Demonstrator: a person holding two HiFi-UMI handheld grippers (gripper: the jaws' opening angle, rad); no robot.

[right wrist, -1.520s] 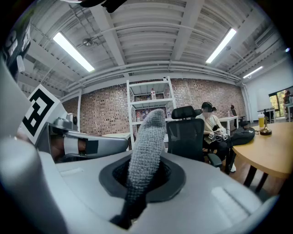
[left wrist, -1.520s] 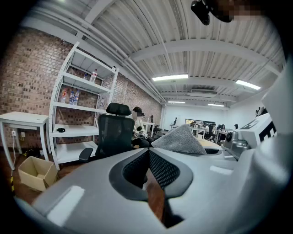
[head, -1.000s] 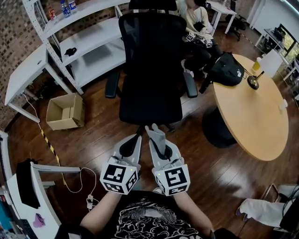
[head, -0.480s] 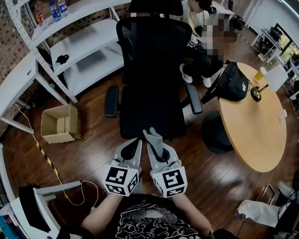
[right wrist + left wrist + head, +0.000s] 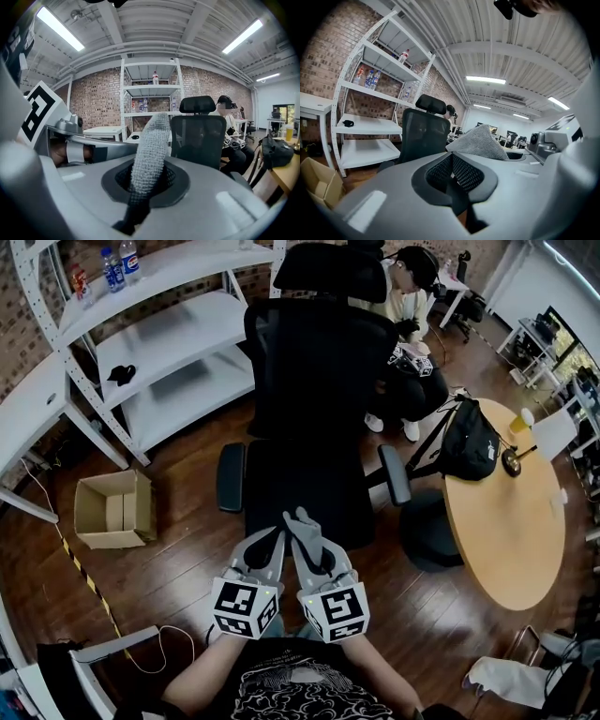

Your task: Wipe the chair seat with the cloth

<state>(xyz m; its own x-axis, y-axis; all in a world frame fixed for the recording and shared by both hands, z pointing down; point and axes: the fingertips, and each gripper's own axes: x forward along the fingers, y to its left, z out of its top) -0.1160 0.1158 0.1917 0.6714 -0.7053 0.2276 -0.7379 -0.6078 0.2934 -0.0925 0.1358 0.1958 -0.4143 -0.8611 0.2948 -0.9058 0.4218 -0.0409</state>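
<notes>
A black office chair stands in front of me, its seat (image 5: 302, 486) just beyond both grippers and its mesh back (image 5: 198, 140) upright. My right gripper (image 5: 302, 527) is shut on a folded grey cloth (image 5: 149, 150) that sticks up from its jaws; the cloth's tip (image 5: 301, 520) hangs near the seat's front edge. My left gripper (image 5: 274, 542) sits right beside it, shut with nothing held. In the left gripper view the cloth (image 5: 480, 142) shows to the right, with the chair back (image 5: 423, 136) behind.
White shelving (image 5: 159, 324) with bottles stands at the back left. A cardboard box (image 5: 111, 509) lies on the wood floor at left. A round wooden table (image 5: 506, 512) with a black bag (image 5: 469, 442) is at right. A seated person (image 5: 408, 315) is behind the chair.
The view has closed in on the chair. Both grippers stay side by side, now at the seat's front edge, the cloth still held.
</notes>
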